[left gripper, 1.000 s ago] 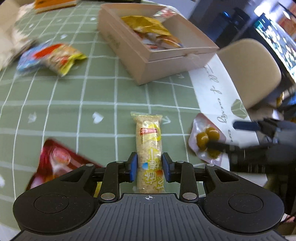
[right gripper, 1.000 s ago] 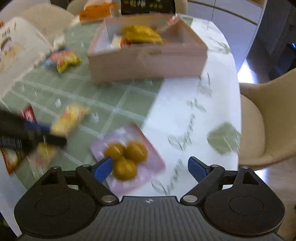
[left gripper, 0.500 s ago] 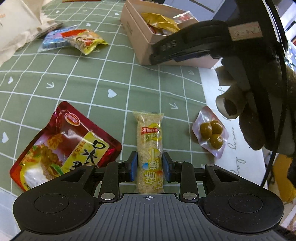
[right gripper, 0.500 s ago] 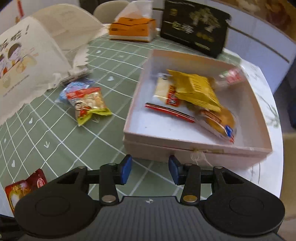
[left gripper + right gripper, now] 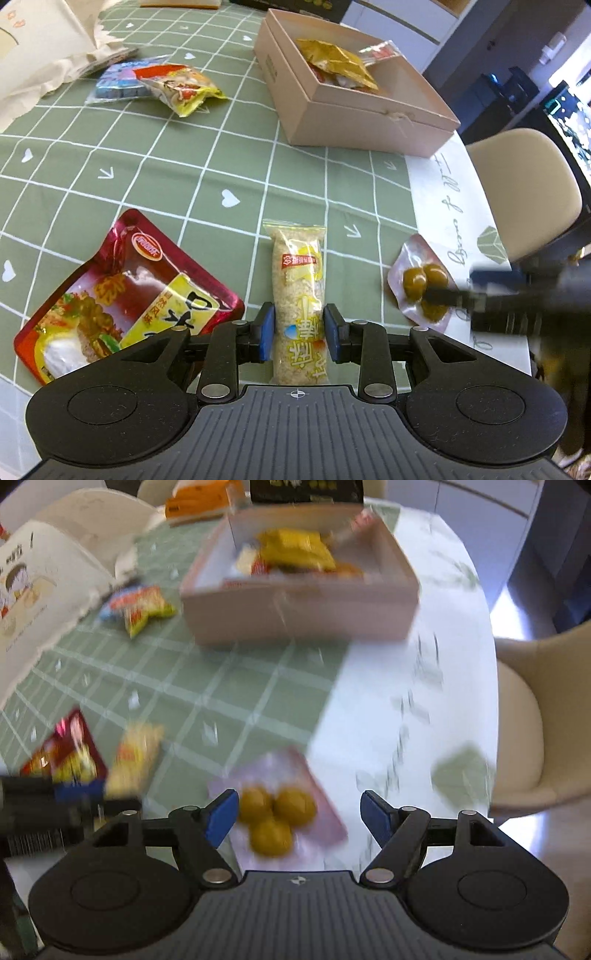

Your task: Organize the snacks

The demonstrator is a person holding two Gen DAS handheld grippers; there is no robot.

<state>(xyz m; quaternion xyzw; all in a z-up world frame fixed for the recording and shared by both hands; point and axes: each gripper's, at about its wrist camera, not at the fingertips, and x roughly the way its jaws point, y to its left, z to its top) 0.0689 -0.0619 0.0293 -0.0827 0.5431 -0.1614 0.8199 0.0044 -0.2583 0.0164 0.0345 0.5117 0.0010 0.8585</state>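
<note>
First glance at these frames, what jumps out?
The left tongs are shut on a long rice-cracker bar lying on the green checked tablecloth. The right tongs stand open over a clear pouch of three olive-yellow balls, not gripping it. Behind sits an open pink box already holding snacks.
</note>
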